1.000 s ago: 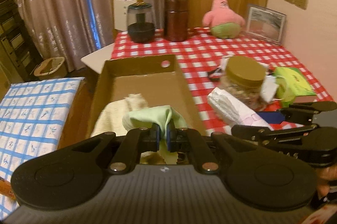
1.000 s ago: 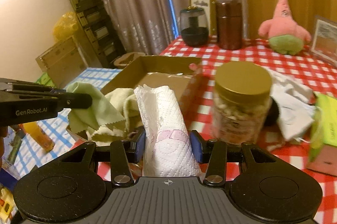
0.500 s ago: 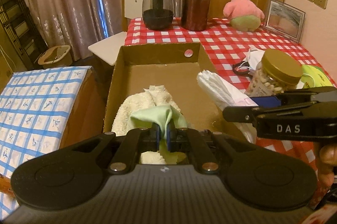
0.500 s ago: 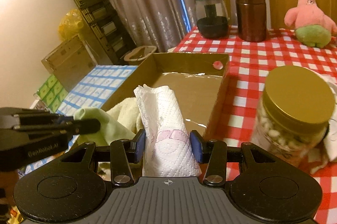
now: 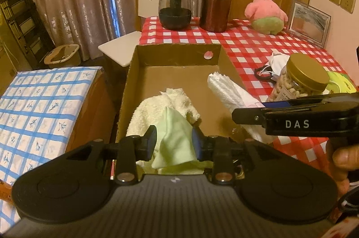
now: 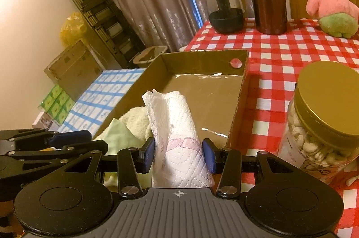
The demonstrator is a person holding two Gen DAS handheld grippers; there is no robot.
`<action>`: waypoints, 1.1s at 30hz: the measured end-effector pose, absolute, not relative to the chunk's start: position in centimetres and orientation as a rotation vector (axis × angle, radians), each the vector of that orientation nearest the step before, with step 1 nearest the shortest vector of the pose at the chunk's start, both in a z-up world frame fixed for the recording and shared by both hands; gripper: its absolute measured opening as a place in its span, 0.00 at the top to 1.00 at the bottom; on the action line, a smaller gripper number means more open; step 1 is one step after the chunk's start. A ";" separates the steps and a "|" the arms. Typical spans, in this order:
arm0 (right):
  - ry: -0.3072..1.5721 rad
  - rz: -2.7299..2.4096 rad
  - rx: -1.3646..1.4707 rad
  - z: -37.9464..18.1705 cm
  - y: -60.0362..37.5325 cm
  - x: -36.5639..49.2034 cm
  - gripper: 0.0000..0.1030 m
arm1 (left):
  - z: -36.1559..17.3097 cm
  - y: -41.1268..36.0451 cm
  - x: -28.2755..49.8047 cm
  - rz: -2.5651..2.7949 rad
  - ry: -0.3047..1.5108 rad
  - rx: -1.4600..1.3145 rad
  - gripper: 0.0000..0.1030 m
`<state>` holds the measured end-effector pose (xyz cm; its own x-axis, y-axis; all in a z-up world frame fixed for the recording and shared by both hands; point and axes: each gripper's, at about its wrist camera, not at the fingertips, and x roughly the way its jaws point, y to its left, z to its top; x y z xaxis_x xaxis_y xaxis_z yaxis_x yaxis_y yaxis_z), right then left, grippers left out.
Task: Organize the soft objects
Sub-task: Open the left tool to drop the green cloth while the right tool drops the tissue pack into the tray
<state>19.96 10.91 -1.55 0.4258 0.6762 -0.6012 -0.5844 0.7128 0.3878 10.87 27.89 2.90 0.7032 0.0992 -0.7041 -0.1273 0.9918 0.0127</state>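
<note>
A shallow cardboard box (image 5: 134, 72) sits at the near edge of a table covered in a red checked cloth (image 5: 253, 47), and it appears to be the collecting place for the soft things. Inside it, at the near end, lies a cream towel (image 5: 154, 108) with a pale green cloth (image 5: 177, 139) draped on top. The left gripper (image 5: 172, 141) points steeply down over that pile; its jaws are opening, with the green cloth slack between them and no longer pinched, which reads as a release into the box. The right gripper (image 6: 178, 154), held in a hand (image 5: 343, 159) at the right edge, comes in from the table side at a gentler downward slant. Its pads are clamped on a roll of white paper towel (image 6: 177, 126), whose far end reaches over the box's floor beside the towel, likely the next item to go in. A jar with a gold lid (image 6: 323, 108) stands just outside the box. A pink plush toy (image 5: 267, 9) sits at the far end of the table, well apart from the box.
</note>
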 end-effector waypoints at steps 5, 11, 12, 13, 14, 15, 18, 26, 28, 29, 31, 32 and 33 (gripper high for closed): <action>0.808 0.798 0.131 -1.6 11.2 20.0 0.38 | 2.8 27.8 10.1 0.134 0.784 -0.047 0.71; 0.801 0.792 0.155 -1.7 10.7 20.1 0.32 | 2.7 27.5 9.6 0.137 0.782 -0.064 0.70; 0.799 0.788 0.153 -1.6 10.6 20.1 0.32 | 2.8 27.4 9.5 0.135 0.782 -0.067 0.70; 0.796 0.785 0.150 -1.6 10.4 19.9 0.32 | 2.8 27.3 9.4 0.132 0.781 -0.069 0.70; 0.792 0.784 0.148 -1.5 10.3 19.7 0.32 | 2.8 27.2 9.3 0.130 0.780 -0.070 0.70; 0.789 0.782 0.146 -1.4 10.1 19.6 0.32 | 2.8 27.0 9.2 0.128 0.779 -0.072 0.70; 0.765 0.776 0.127 -1.0 9.2 18.7 0.32 | 3.1 26.3 8.8 0.119 0.776 -0.081 0.70; 0.656 0.740 0.054 0.7 6.0 15.6 0.32 | 4.7 23.7 7.4 0.088 0.749 -0.120 0.70; 0.645 0.721 0.057 0.9 4.6 14.8 0.32 | 5.1 22.9 7.2 0.077 0.747 -0.125 0.70; 0.643 0.709 0.062 0.9 3.9 14.6 0.32 | 5.3 22.4 7.0 0.071 0.745 -0.125 0.70; 0.643 0.685 0.074 1.0 2.7 14.2 0.32 | 5.6 21.4 6.8 0.059 0.742 -0.122 0.70; 0.641 0.671 0.079 1.1 2.0 13.9 0.32 | 5.7 20.9 6.7 0.052 0.740 -0.123 0.70; 0.638 0.660 0.083 1.2 1.4 13.7 0.32 | 5.8 20.4 6.6 0.044 0.738 -0.124 0.70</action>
